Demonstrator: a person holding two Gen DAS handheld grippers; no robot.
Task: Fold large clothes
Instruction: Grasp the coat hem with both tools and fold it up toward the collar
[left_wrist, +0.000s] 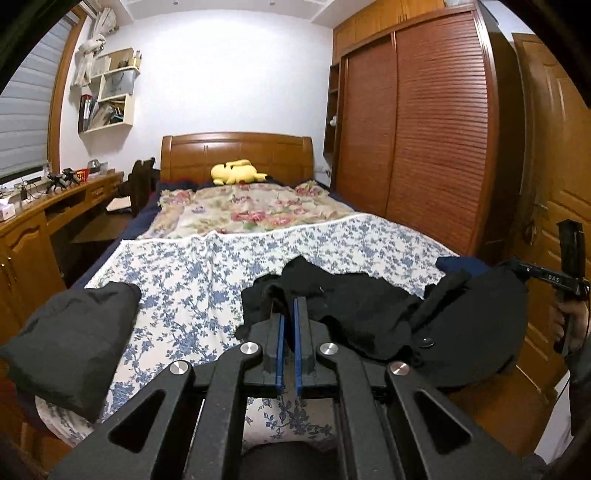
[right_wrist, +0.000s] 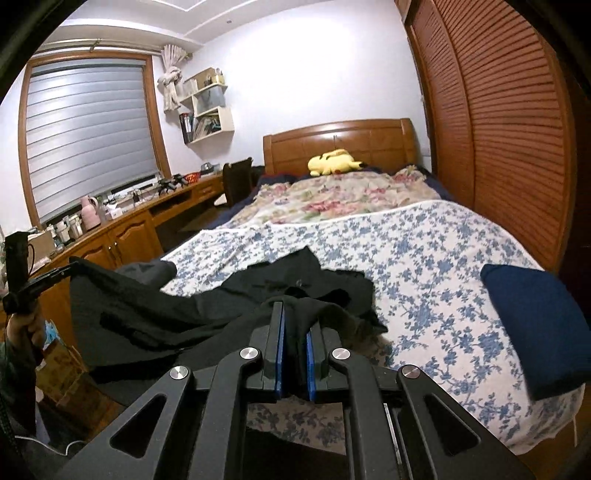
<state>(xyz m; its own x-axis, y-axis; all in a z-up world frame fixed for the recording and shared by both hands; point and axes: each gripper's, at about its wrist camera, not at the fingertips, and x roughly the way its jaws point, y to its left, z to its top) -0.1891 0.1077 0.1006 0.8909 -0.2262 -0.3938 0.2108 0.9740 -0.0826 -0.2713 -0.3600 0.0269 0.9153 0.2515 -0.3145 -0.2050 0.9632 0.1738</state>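
Note:
A large black garment (left_wrist: 369, 314) hangs stretched between my two grippers over the foot of the bed. In the left wrist view my left gripper (left_wrist: 288, 301) is shut on one bunched edge of it. The cloth runs right to the right gripper's handle (left_wrist: 570, 251), held in a hand. In the right wrist view my right gripper (right_wrist: 293, 321) is shut on another edge of the black garment (right_wrist: 155, 314), with cloth filling the gap between the blue pads. The far part of the garment rests on the blue floral sheet (right_wrist: 424, 266).
A folded black garment (left_wrist: 74, 332) lies at the bed's left corner and a folded navy one (right_wrist: 535, 332) at the right. A yellow plush toy (left_wrist: 236, 171) sits by the headboard. The wardrobe (left_wrist: 424, 129) stands right of the bed, a wooden desk (right_wrist: 129, 225) left.

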